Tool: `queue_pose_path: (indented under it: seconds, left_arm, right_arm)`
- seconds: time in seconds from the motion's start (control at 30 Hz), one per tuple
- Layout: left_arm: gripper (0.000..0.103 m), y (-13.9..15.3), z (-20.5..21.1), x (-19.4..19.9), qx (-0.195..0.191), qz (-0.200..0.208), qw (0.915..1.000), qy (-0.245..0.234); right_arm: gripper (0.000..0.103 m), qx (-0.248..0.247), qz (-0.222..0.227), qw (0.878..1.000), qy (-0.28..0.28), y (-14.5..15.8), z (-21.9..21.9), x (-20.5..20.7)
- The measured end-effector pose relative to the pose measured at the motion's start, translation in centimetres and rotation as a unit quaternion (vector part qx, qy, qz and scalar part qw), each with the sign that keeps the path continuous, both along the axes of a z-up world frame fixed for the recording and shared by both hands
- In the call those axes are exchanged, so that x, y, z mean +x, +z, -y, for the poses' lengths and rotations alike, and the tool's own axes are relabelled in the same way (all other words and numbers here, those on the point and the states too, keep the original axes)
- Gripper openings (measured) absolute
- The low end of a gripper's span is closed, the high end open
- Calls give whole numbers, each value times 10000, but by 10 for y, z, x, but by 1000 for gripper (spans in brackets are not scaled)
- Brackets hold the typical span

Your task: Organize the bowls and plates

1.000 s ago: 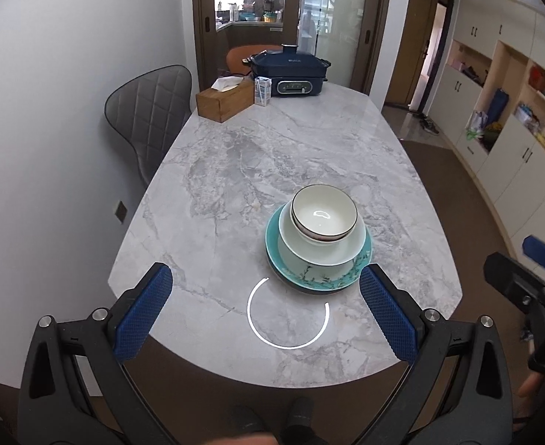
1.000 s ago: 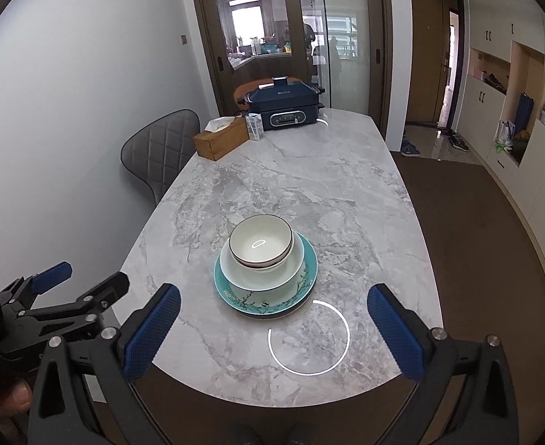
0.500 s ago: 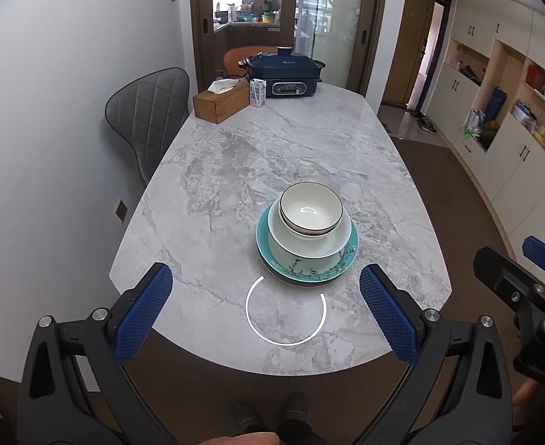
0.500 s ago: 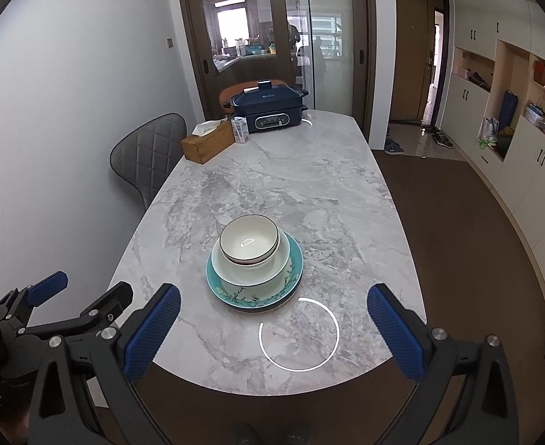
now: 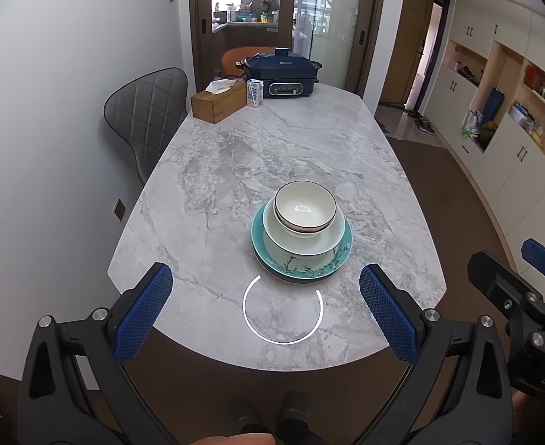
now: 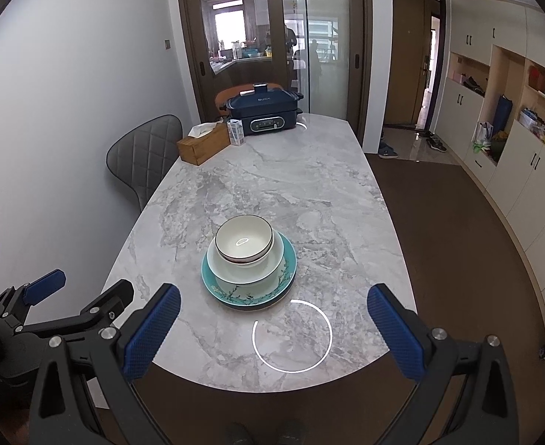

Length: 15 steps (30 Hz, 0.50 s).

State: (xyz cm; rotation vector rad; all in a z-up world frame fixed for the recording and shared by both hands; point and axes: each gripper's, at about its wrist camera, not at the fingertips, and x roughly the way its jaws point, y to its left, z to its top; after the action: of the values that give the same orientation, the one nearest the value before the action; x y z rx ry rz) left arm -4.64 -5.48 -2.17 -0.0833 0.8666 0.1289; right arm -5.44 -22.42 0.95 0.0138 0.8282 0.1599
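A stack stands on the marble table (image 5: 235, 155) near its front end: a small white bowl with a dark rim (image 5: 305, 207) sits in a larger pale bowl (image 5: 302, 239), which sits on a teal floral plate (image 5: 302, 265). The stack also shows in the right wrist view: small bowl (image 6: 243, 238), pale bowl (image 6: 246, 265), plate (image 6: 249, 291). My left gripper (image 5: 265, 309) is open and empty, held back over the table's front edge. My right gripper (image 6: 272, 328) is open and empty, also short of the stack.
At the table's far end stand a dark blue electric cooker (image 5: 281, 76), a wooden tissue box (image 5: 218, 102) and a small carton (image 5: 254, 92). A grey quilted chair (image 5: 146, 111) stands at the left. Cabinets (image 5: 513, 118) line the right wall.
Both grippers have drawn back and up from the table, so the stack looks smaller and farther. Both stay open. The stack has not moved.
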Motion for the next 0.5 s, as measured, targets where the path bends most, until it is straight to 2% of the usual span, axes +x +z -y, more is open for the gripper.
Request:
queue_pose_path:
  seconds: [0.5]
  left_arm:
    - [103,1,-3,-3,73,78,9999,23]
  right_arm:
    - [103,-25,-34,9999,-134,6,0,-3]
